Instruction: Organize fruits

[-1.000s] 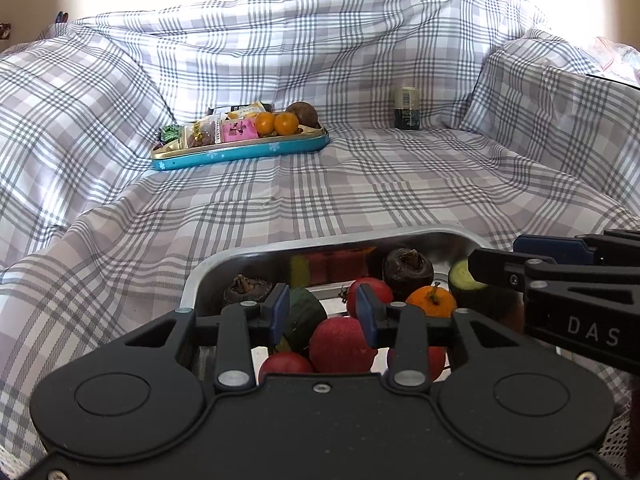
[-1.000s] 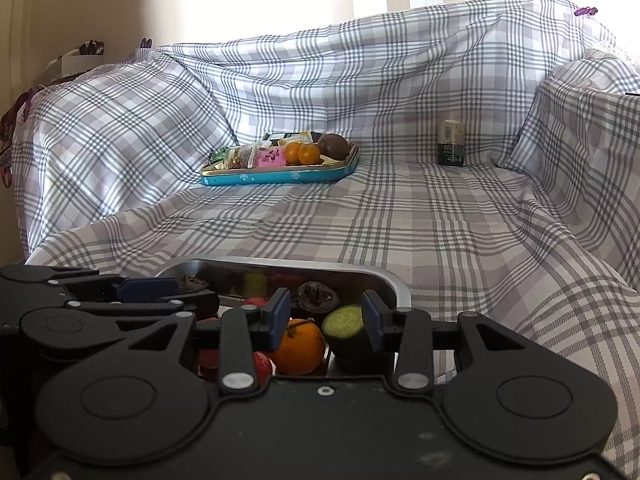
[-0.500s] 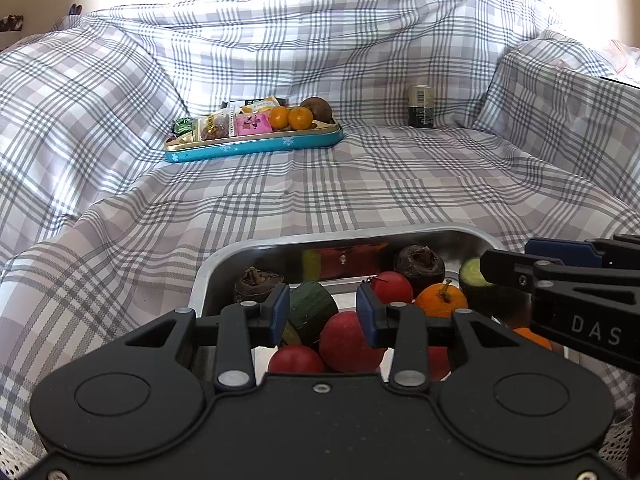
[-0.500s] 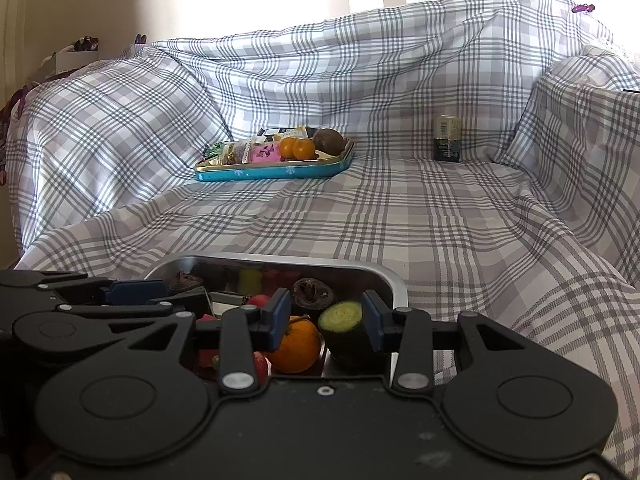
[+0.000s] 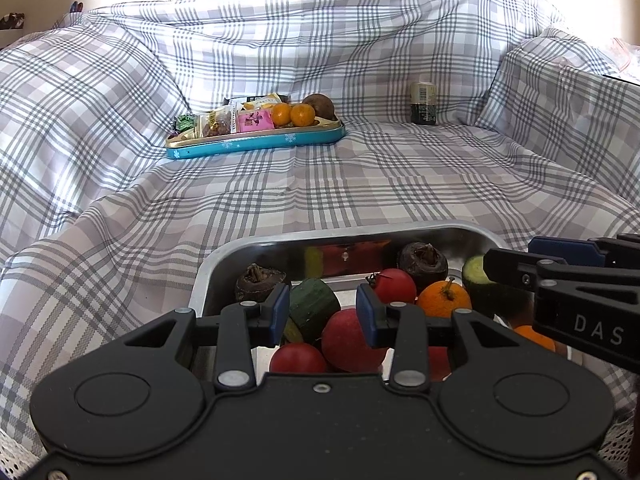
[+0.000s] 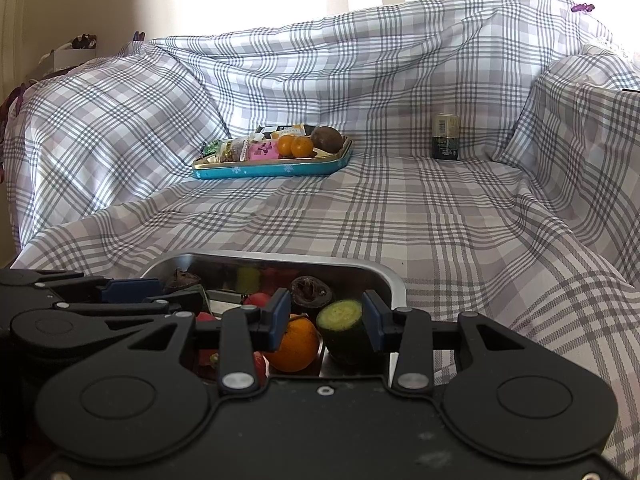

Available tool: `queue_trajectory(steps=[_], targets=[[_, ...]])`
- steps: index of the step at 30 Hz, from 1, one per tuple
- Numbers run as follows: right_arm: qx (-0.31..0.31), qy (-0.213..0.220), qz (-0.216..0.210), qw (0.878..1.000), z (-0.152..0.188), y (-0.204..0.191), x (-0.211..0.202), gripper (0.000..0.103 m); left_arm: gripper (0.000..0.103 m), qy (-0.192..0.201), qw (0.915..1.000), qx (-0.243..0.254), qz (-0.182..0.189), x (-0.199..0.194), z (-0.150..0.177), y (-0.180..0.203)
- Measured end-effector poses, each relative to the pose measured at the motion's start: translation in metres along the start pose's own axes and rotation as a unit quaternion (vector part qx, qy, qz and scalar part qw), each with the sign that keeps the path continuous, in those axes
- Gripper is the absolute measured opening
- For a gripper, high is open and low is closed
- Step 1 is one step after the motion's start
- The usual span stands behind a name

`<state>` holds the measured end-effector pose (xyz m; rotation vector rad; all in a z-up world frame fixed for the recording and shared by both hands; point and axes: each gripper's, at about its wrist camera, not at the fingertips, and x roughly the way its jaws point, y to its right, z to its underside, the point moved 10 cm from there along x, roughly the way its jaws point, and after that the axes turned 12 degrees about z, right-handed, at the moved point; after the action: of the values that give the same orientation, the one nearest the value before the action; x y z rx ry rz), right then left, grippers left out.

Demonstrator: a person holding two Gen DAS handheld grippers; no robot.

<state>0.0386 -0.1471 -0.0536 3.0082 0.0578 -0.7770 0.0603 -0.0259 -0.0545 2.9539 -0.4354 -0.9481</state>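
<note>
The checked sheet (image 5: 360, 184) covers the whole sofa, and on it sit two containers. In the last second both wrist views have tipped and drawn back a little: the steel tray (image 5: 208, 276) shows more of its floor and sits lower in view than before, while no fruit has shifted. I judge that as hovering and lining up, not a pick; which fruit is meant is not settled.

The steel tray, nearest, holds the task's fruit. The blue tin (image 5: 256, 142) lies well behind, at the sofa back, with a small jar (image 5: 423, 103) standing to its right.

The left gripper (image 5: 322, 312) hangs over the tray's middle, jaws spread and empty. The right gripper (image 6: 326, 320) hangs over the tray's right end, jaws likewise apart, gripping nothing; an orange (image 6: 294, 344) and a cut green piece (image 6: 344, 330) lie beyond its tips.

Counted in the tray: three red fruits, two dark ones, two oranges, two green pieces; more may be hidden. In the tin: two small oranges, one brown fruit, several wrapped snacks.
</note>
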Motion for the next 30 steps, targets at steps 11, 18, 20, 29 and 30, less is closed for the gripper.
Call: queue_trajectory(steps=[11, 18, 20, 29, 30], targets=[[0.000, 0.000, 0.001, 1.000, -0.0001, -0.0002, -0.0002, 0.043, 0.047, -0.001, 1.0000, -0.009, -0.001, 0.0000, 0.0006, -0.0036], [0.000, 0.000, 0.001, 1.000, 0.0000, -0.0006, -0.0001, 0.043, 0.047, -0.001, 0.9999, -0.012, 0.000, 0.0000, 0.0004, -0.0048], [0.000, 0.000, 0.001, 1.000, 0.0000, -0.0006, 0.0002, 0.043, 0.047, -0.001, 1.0000, -0.010, -0.001, -0.0002, 0.0003, -0.0043], [0.000, 0.000, 0.001, 1.000, 0.0001, -0.0005, 0.0001, 0.043, 0.047, 0.002, 0.9999, -0.008, -0.005, -0.0009, -0.0006, -0.0046], [0.000, 0.000, 0.001, 1.000, 0.0001, -0.0002, 0.0001, 0.043, 0.047, 0.004, 0.9999, -0.009, -0.009, -0.0014, -0.0013, -0.0053]])
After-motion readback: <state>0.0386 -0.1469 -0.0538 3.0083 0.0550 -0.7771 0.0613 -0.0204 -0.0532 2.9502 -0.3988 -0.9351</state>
